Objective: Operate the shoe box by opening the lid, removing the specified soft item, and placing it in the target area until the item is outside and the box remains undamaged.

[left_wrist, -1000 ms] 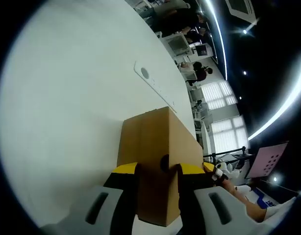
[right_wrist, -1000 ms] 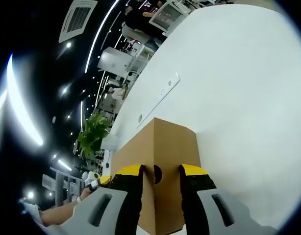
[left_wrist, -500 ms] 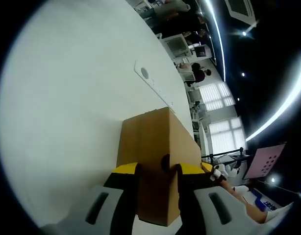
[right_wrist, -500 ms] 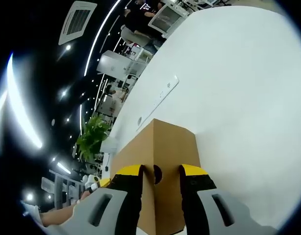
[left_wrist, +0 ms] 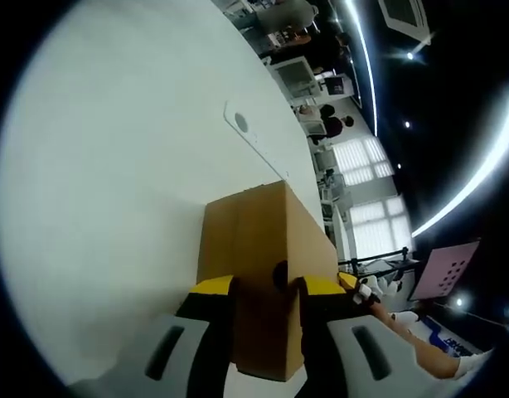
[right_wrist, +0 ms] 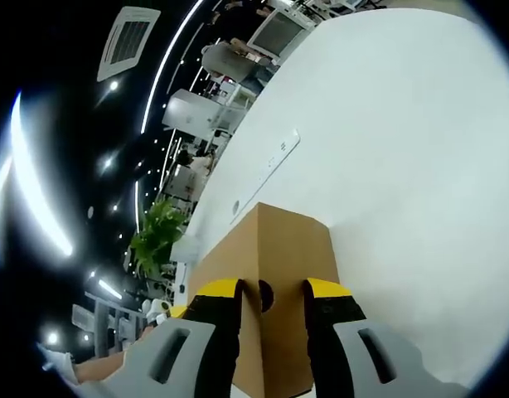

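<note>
Cardboard shoe box unmarked; left tool, right tool clamp ends.

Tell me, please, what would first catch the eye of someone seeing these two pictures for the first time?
The brown cardboard shoe box stands out, lid closed, on the plain white table. The left gripper and the right gripper each clasp an end of it, yellow-tipped jaws on either side of a dark round hole. Beyond the table, bright ceiling light strips curve over a busy room.
</note>
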### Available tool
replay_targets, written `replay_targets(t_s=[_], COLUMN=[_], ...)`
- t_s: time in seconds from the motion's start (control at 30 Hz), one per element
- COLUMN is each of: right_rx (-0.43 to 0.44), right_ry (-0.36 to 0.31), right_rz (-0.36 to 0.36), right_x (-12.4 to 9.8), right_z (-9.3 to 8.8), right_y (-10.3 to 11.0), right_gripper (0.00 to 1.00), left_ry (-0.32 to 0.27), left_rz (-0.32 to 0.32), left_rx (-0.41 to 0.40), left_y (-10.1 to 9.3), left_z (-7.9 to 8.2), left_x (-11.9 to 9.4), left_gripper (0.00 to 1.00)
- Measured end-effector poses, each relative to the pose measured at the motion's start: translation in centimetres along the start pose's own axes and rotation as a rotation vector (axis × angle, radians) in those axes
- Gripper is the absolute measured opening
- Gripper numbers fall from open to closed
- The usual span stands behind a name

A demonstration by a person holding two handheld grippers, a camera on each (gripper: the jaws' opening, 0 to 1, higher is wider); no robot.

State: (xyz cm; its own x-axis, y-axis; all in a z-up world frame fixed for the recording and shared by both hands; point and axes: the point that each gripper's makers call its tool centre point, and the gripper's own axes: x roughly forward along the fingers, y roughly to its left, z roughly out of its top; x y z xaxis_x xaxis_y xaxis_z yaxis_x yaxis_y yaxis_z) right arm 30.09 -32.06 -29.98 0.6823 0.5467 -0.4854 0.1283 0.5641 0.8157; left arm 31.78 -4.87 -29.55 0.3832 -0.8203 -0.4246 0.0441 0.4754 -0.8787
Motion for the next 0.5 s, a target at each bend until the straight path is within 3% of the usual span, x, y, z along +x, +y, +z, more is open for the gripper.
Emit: replay_targets(t_s=[0.5], right_rx=[-0.014], right_ry=[0.010], right_rz=[0.025], right_x=[-0.08], right_z=[0.11], right_y=[-0.09], right_gripper=[0.28], left_ry=[0.000], left_rz=[0.013], left_rx=[-0.008], left_y=[0.89], left_z=[0.90], left_x=[0.20], left_gripper=[0.30])
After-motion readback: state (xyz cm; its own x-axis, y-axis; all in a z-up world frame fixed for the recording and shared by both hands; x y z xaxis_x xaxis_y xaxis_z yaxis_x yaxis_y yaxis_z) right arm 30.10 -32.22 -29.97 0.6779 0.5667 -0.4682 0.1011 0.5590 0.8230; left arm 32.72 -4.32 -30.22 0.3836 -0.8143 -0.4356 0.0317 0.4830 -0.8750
